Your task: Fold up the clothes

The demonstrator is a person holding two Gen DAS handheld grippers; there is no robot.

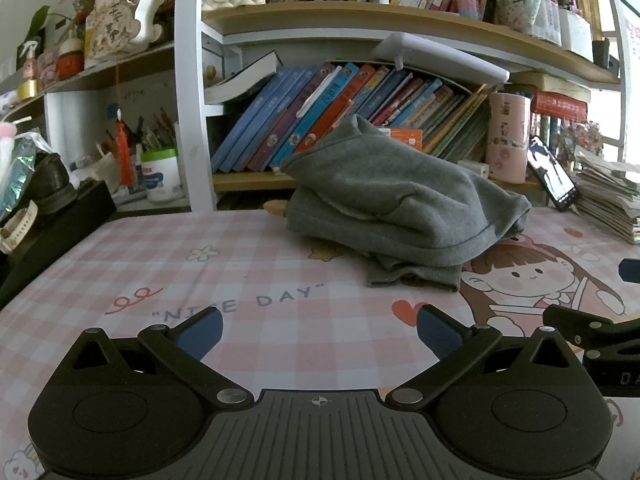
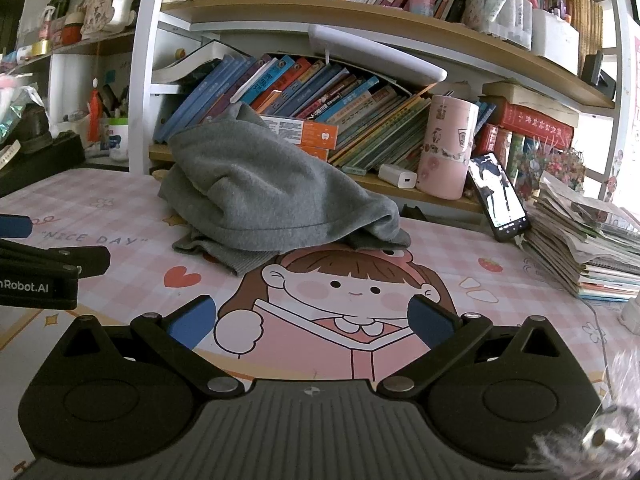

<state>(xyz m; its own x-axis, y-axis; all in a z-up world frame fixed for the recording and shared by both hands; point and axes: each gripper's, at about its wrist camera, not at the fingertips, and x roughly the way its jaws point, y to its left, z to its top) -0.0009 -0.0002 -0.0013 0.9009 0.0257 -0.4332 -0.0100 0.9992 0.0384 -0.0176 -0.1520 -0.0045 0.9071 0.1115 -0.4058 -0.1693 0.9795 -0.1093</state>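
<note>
Grey garment point(image 1: 396, 204), bunched, ahead of both grippers. Left gripper point(image 1: 319, 330) and right gripper point(image 2: 311, 318) spread, empty. Hem corners are best sought first.

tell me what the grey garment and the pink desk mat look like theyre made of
Grey garment: looks like soft knit fleece or sweatshirt jersey, matte, with a fuzzy heathered surface, a ribbed hem and soft slumping folds.
Pink desk mat: probably smooth printed vinyl or coated rubber; it lies flat, with a crisp cartoon print and a slight sheen. The exact material is uncertain.

Black linkage grippers, blue-padded fingers point(image 1: 202, 336) (silver rivets), ribbed grey base, "nRobot.AI" lettering.
</note>
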